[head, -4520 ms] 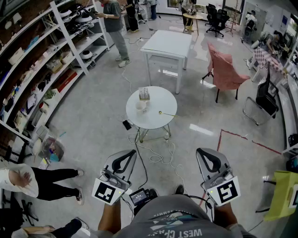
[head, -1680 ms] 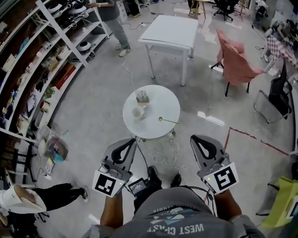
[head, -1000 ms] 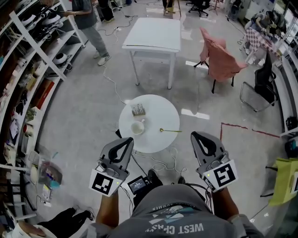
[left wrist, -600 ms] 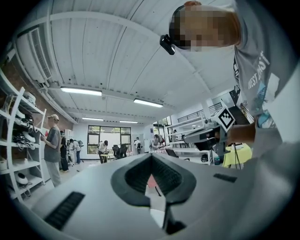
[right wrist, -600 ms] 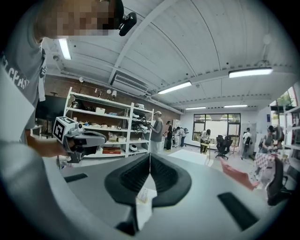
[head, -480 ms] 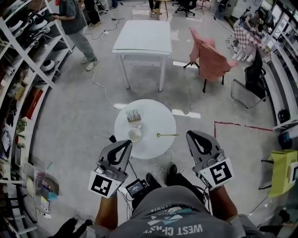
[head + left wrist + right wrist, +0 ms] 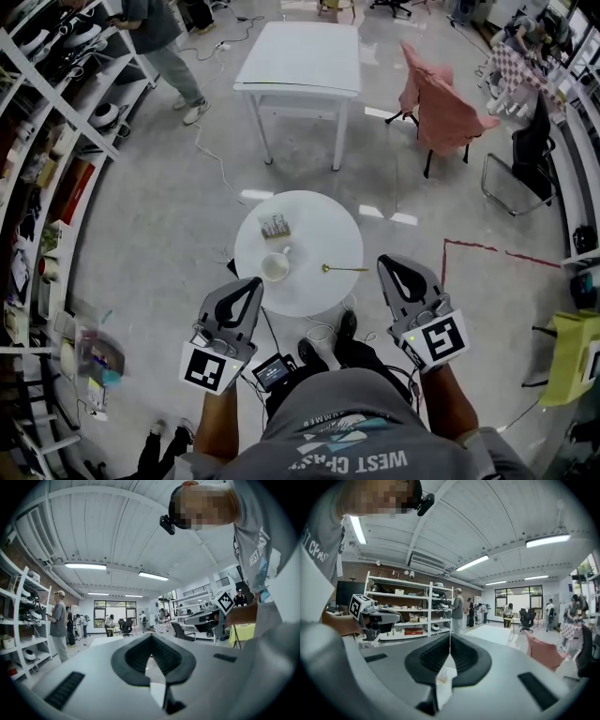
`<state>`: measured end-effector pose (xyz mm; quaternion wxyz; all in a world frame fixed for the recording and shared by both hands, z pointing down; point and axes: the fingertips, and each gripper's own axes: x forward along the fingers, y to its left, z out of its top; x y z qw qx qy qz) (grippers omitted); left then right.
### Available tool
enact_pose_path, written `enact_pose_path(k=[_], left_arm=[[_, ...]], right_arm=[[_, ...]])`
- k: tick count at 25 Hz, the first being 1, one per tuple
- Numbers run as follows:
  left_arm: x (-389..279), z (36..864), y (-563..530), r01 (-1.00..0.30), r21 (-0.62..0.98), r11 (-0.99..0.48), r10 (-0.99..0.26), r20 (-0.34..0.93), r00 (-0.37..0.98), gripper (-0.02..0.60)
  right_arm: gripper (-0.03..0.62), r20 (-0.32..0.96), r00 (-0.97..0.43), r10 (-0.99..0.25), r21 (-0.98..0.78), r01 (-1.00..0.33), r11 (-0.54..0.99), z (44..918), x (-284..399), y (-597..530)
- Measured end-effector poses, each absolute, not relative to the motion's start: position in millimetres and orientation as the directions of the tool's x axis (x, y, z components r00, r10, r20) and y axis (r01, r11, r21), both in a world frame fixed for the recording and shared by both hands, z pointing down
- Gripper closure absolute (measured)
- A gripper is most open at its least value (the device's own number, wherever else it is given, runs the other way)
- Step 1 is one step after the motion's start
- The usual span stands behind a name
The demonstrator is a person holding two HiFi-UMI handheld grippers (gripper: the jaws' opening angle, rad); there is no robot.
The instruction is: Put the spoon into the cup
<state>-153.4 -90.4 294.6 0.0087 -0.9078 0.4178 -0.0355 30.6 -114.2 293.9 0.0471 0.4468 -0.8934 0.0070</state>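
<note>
A small round white table point(image 7: 323, 234) stands on the floor in front of me in the head view. On it a white cup point(image 7: 275, 267) sits left of centre, and a gold spoon point(image 7: 344, 269) lies flat to its right, bowl end toward the cup. My left gripper point(image 7: 254, 282) hovers at the table's near left edge, just short of the cup. Held level with it, my right gripper point(image 7: 384, 262) is off the table's right edge, near the spoon's handle end. In the gripper views the left gripper's point(image 7: 151, 635) jaws and the right gripper's point(image 7: 450, 637) jaws meet at their tips, holding nothing.
A small holder point(image 7: 275, 226) with sticks stands behind the cup. Beyond are a white rectangular table point(image 7: 300, 58), a pink chair point(image 7: 445, 108) and shelving point(image 7: 56, 122) on the left with a person point(image 7: 159, 28) beside it. Cables point(image 7: 323, 330) trail under the round table.
The round table has drawn closer to both grippers as I walked up to it. Both grippers stay shut and side by side, now at its near edge. Cup and spoon have not moved.
</note>
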Motion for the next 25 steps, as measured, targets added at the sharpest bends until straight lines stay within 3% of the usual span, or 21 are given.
enact_pose_path(k=[25], left_arm=[[-140.9, 367.2, -128.1, -0.815, 0.006, -0.579, -0.795, 0.216, 0.567, 0.578]], right_arm=[[0.589, 0.382, -0.594, -0.708, -0.176, -0.799, 0.576, 476.3, 60.9, -178.1]])
